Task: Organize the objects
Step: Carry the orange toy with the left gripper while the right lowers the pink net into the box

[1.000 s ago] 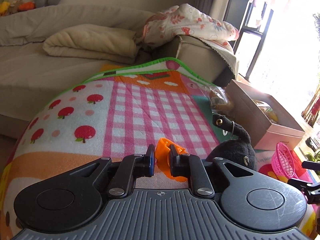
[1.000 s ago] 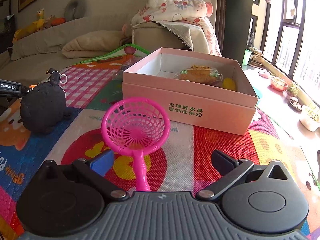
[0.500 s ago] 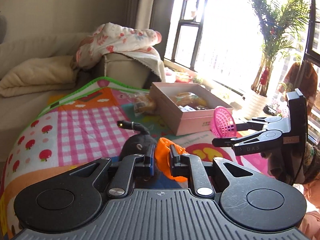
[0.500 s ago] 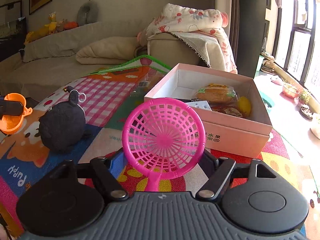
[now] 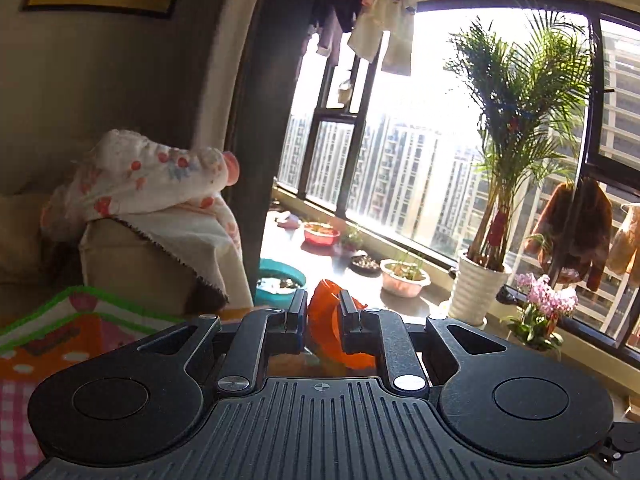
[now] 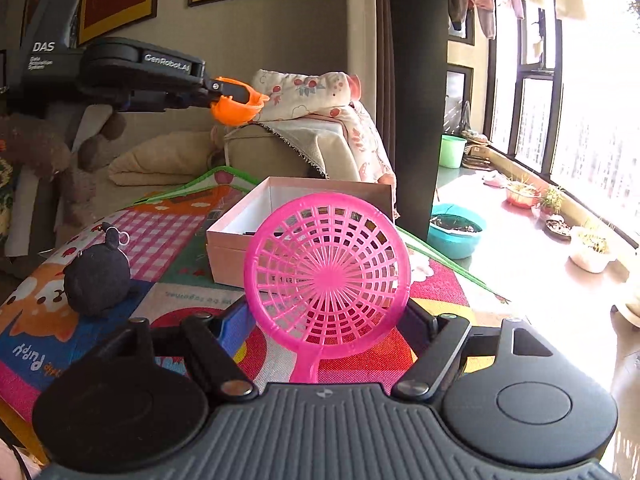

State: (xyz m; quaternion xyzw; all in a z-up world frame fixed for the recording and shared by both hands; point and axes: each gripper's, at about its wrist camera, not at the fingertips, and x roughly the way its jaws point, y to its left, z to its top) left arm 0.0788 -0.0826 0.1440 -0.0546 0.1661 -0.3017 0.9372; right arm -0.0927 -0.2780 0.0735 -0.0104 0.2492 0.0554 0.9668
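My left gripper (image 5: 323,312) is shut on a small orange plastic cup (image 5: 325,328) and holds it high in the air; in the right wrist view the same gripper (image 6: 218,90) and the orange cup (image 6: 237,104) show at upper left, above the play mat. My right gripper (image 6: 324,320) is shut on a pink plastic strainer (image 6: 327,276), gripping its rim, handle down, lifted above the mat. An open pink cardboard box (image 6: 240,236) with items inside sits on the mat behind the strainer. A black plush toy (image 6: 98,276) sits on the mat at left.
A colourful play mat (image 6: 172,292) covers the floor. A beige sofa with a floral blanket (image 6: 316,96) stands behind the box. A teal basin (image 6: 456,232), plant pots and a tall palm (image 5: 516,128) line the window sill at right.
Both grippers have risen. The left one swung right and up with the orange cup, now facing the window. The right one lifted the pink strainer higher above the mat.
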